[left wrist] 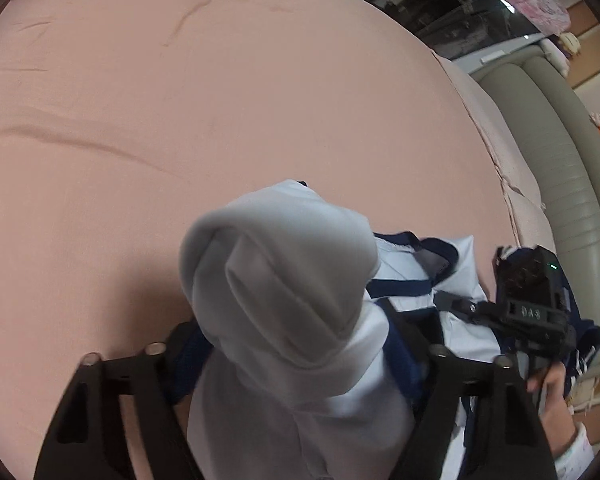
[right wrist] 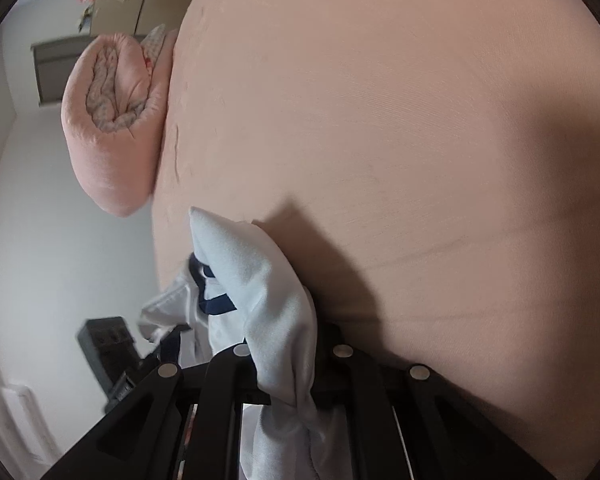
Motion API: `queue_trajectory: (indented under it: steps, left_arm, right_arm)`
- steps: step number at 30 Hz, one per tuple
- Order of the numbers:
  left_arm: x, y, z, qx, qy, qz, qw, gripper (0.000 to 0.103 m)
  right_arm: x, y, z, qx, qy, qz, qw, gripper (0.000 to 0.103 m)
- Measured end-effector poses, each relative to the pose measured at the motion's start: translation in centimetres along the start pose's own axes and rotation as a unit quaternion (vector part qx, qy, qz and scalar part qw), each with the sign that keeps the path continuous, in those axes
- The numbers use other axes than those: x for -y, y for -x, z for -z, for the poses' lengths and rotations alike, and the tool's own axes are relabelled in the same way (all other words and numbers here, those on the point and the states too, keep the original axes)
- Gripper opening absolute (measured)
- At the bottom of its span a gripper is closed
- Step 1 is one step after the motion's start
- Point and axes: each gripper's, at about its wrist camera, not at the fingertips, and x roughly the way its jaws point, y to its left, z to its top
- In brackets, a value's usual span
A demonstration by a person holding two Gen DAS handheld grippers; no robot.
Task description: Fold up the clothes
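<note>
Pale-blue garment [left wrist: 284, 280] w/ navy trim, bunched at lower centre of pink bed sheet [left wrist: 180, 100]; no neat fold visible, so most of the task looks left. Left gripper [left wrist: 296, 356] part-spread, cloth between fingers, grip unclear. Right gripper [right wrist: 292, 360] clenched on the cloth, lower centre.

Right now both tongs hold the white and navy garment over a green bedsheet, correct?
Not quite: the bedsheet is pink, not green, as both wrist views show. The rest stands: the left tongs and right tongs each have the white and navy garment between their fingers.
</note>
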Motion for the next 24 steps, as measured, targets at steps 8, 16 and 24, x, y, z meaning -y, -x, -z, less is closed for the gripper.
queue_trajectory:
  steps: [8, 16, 24]
  left_arm:
    - [-1.2, 1.5, 0.9, 0.027, 0.04, 0.024, 0.9986, 0.037]
    - [1.6, 6.2, 1.7, 0.043, -0.031, 0.04, 0.9978, 0.029]
    - [3.3, 9.1, 4.6, 0.076, -0.07, 0.068, 0.9923, 0.029]
  right_arm:
    - [-5.1, 0.8, 1.4, 0.044, 0.115, 0.091, 0.988, 0.008]
    - [-8.7, 3.5, 3.4, 0.053, 0.177, 0.053, 0.981, 0.008]
    - [-10.9, 8.4, 6.9, 0.094, 0.251, 0.027, 0.963, 0.008]
